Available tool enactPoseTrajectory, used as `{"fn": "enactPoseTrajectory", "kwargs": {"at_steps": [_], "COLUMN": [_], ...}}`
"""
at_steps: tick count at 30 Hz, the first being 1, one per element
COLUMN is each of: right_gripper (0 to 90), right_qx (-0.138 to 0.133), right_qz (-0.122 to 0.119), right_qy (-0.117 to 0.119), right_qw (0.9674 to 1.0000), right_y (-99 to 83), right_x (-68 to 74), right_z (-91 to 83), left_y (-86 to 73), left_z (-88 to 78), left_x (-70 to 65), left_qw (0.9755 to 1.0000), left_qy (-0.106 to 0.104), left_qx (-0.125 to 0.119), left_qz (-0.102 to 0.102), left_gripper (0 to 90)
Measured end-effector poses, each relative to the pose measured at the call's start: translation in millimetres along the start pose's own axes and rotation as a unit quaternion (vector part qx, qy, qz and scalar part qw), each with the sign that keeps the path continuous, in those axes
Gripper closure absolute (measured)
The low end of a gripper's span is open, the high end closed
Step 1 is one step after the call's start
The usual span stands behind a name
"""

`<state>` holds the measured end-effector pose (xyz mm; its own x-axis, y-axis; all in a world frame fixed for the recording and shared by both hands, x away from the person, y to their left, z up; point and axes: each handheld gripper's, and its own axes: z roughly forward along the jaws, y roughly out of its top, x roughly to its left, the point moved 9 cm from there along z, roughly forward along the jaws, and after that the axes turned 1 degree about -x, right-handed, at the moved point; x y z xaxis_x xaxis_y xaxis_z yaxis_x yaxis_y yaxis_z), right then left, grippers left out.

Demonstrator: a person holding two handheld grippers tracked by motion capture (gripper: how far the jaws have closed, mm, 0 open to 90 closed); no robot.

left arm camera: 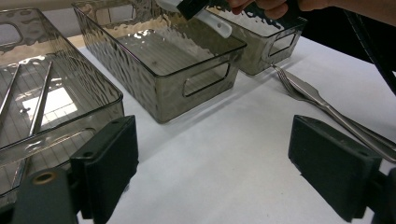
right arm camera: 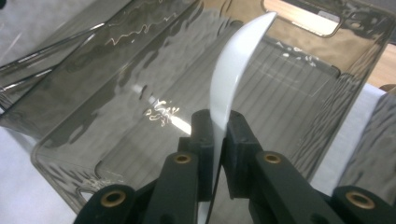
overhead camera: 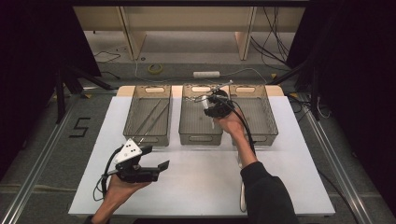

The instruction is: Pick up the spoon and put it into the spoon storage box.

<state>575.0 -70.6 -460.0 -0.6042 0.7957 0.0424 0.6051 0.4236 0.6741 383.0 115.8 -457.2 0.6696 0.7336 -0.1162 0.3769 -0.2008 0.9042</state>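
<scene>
While the right tongs (right arm camera: 215, 135) pinch a white plastic spoon (right arm camera: 229, 79) edge-on between their pads, the spoon hangs over the middle bin (right arm camera: 299, 84) of three smoky, see-through bins. It looks light and stiff, smooth enough to slip or swivel in a loose pinch, so I judge the handle near its middle the safest place to hold, as it is held now. In the high view the right tongs (overhead camera: 212, 108) sit above that middle bin (overhead camera: 201, 135), which appears empty. Nearest the person's left, the left bin (overhead camera: 145, 135) holds a few long thin metal pieces (overhead camera: 154, 116). What the right bin (overhead camera: 268, 135) holds I cannot tell. Metal cutlery, a fork (left arm camera: 299, 86) among it, lies on the white desk (overhead camera: 196, 186) beside the bins. Wide open and holding nothing, the left tongs (overhead camera: 156, 170) rest low over the desk.
</scene>
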Motion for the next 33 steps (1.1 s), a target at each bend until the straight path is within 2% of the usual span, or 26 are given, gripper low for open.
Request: {"fn": "enactPoseTrajectory", "kwargs": {"at_steps": [2, 9, 12, 20, 23, 28, 31, 33], "right_gripper": [84.1, 83.9, 83.7, 82.5, 77.4, 67.6, 61.5, 57.4], "right_qx": [0.002, 0.012, 0.015, 0.019, 0.022, 0.008, 0.000, -0.006], "right_qz": [-0.008, -0.005, 0.002, -0.006, -0.002, 0.008, 0.016, 0.011], "right_qy": [-0.006, -0.016, -0.017, -0.015, -0.012, -0.001, 0.018, 0.031], "right_qw": [0.9999, 0.9998, 0.9997, 0.9997, 0.9997, 0.9999, 0.9997, 0.9995], "right_y": [-0.3, -3.8, -5.1, -7.5, -8.3, -3.9, -3.0, -3.9], "right_x": [-0.4, -3.1, -2.8, 0.4, 0.9, 1.3, 4.0, 8.2], "right_z": [3.5, 11.3, 13.3, 18.8, 20.4, 13.3, 5.0, -3.2], "left_y": [0.2, 0.0, -0.1, -0.3, -0.3, -0.4, -0.4, -0.6], "left_z": [-0.1, 0.1, 0.2, 0.3, 0.2, 0.3, 0.4, 0.6], "left_x": [-0.2, -0.5, -0.7, -1.1, -1.0, -0.8, -1.0, -1.1], "left_qw": [1.0000, 1.0000, 1.0000, 1.0000, 1.0000, 1.0000, 1.0000, 1.0000], "left_qy": [0.000, 0.000, -0.001, -0.001, -0.001, -0.001, -0.001, -0.001], "left_qx": [-0.001, 0.000, 0.000, 0.001, 0.002, 0.001, 0.001, 0.001], "left_qz": [0.000, 0.002, 0.002, 0.004, 0.004, 0.003, 0.004, 0.003], "left_gripper": [15.4, 15.4, 15.4, 15.4, 15.4, 15.4, 15.4, 15.4]}}
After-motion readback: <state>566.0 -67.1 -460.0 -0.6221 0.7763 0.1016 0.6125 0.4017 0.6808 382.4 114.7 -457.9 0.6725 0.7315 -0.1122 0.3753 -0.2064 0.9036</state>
